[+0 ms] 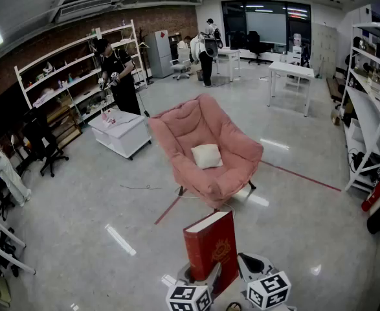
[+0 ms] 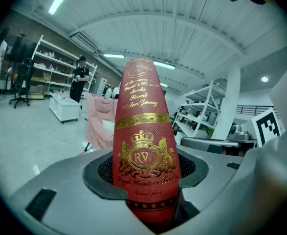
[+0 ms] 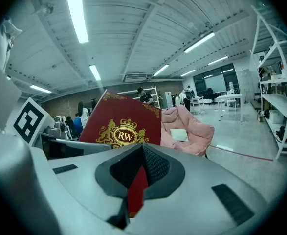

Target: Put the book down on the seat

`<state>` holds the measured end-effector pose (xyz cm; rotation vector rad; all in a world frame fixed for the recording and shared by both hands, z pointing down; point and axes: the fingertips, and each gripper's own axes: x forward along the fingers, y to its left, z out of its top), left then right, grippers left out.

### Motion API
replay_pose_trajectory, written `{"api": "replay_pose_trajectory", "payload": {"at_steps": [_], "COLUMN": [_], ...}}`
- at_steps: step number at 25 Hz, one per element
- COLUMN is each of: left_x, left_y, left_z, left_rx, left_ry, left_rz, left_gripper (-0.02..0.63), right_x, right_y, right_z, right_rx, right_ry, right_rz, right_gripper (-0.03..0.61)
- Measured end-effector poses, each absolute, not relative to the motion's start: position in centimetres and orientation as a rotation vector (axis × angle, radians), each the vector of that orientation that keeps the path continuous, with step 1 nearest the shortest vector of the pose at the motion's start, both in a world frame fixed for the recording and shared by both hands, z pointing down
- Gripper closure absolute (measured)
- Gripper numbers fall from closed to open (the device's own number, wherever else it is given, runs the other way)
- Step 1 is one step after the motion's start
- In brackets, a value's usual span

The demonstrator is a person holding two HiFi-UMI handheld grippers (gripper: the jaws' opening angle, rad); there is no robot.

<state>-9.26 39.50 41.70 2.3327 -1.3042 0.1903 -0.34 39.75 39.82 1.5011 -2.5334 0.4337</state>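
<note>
Jaws of the left gripper (image 2: 145, 192) are clamped on the spine of the book (image 2: 144, 146), which rises upright between them. Jaws of the right gripper (image 3: 137, 177) stand close together, pinching a thin red edge of the same book, with its crested cover just beyond. From the two gripper views we read the gilt crest and lettering, which the head view does not resolve. From the head view we read the layout. The book is held on end at the bottom edge of the frame, above the floor (image 1: 79, 238) and well apart from the pink chair (image 1: 177, 131). A white cushion (image 1: 206, 155) lies on the chair's seat. Farther left, a person (image 1: 120, 76) stands beside a low white worktop (image 1: 122, 135).
</note>
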Motion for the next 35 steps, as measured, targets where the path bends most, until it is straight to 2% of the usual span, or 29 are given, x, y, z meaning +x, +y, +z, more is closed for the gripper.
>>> {"api": "replay_pose_trajectory", "payload": {"at_steps": [19,35], "left_x": [-7.0,-6.1], "left_y": [39.1,39.4], "left_z": [40.6,41.3], "left_rx": [2.34,2.271], "left_ry": [-1.336,-1.369], "left_rz": [0.217,0.188], "left_gripper": [0.356,0.356], "right_x": [1.8,3.6], "right_y": [39.6,40.3], "right_z": [39.1,39.6], "right_rx": [1.465,1.429], "right_ry": [-2.536,-2.594], "right_rz": [0.349,0.406], "right_gripper": [0.574,0.572]}}
